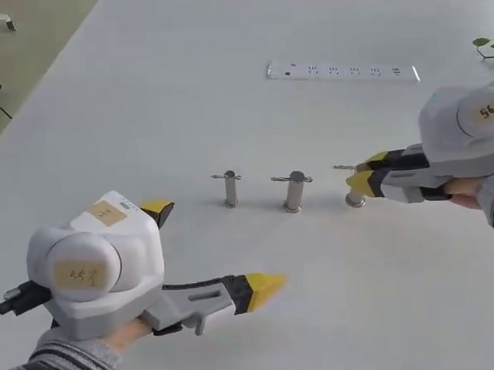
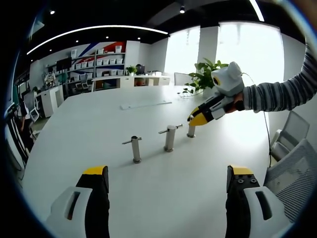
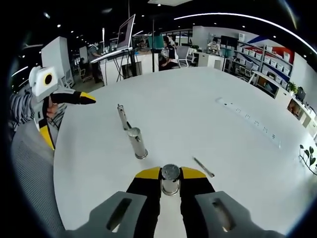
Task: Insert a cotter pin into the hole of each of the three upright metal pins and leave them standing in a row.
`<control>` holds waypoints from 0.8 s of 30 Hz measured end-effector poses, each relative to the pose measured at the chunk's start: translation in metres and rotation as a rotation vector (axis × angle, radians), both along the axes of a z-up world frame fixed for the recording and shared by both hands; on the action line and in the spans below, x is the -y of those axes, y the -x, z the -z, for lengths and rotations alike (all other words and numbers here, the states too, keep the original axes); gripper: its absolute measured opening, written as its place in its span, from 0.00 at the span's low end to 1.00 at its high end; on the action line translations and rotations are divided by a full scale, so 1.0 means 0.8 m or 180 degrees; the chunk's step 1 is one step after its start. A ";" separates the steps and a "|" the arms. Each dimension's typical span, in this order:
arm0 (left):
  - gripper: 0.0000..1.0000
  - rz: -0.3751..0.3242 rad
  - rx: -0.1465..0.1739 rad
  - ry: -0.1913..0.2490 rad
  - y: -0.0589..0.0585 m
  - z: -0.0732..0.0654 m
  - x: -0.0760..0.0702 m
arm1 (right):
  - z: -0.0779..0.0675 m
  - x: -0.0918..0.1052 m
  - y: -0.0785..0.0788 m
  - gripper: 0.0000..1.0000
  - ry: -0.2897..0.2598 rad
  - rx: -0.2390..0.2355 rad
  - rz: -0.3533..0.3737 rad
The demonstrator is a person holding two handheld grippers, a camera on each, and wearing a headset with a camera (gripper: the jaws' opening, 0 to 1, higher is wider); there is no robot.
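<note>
Three upright metal pins stand in a row on the white table: the left pin [image 1: 231, 189], the middle pin [image 1: 294, 192] and the right pin [image 1: 355, 198]. A thin cotter pin crosses the top of the left pin [image 1: 227, 176] and of the middle pin [image 1: 291, 179]. My right gripper [image 1: 361, 179] is shut on the right pin [image 3: 170, 178], and a cotter pin [image 3: 203, 167] sticks out of that pin's side. My left gripper [image 1: 213, 249] hovers open in front of the row with nothing between its jaws [image 2: 167, 171]; it sits a little short of the left pin [image 2: 134, 148].
A white power strip [image 1: 342, 70] lies at the far side of the table. A potted plant [image 1: 490, 46] sits at the far right edge. The table's left edge [image 1: 42, 75] drops to the floor. Office shelves and chairs stand beyond the table.
</note>
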State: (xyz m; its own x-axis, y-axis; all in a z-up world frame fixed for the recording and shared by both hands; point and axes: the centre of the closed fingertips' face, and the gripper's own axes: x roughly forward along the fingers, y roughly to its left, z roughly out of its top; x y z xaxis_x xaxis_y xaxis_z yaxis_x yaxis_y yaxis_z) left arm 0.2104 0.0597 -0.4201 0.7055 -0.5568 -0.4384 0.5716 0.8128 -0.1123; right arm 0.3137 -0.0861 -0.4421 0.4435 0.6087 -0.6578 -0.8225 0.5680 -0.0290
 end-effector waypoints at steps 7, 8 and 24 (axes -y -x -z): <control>0.99 0.0001 0.0008 -0.0020 0.002 -0.001 0.001 | -0.002 -0.010 0.023 0.08 -0.0036 -0.0012 -0.0003; 0.99 0.0000 0.0006 -0.0020 0.002 -0.001 0.001 | -0.002 -0.012 0.026 0.08 -0.0052 -0.0019 -0.0011; 0.98 -0.0044 0.0037 -0.0033 0.002 -0.004 -0.002 | 0.002 -0.051 0.068 0.08 -0.0164 -0.0040 -0.0151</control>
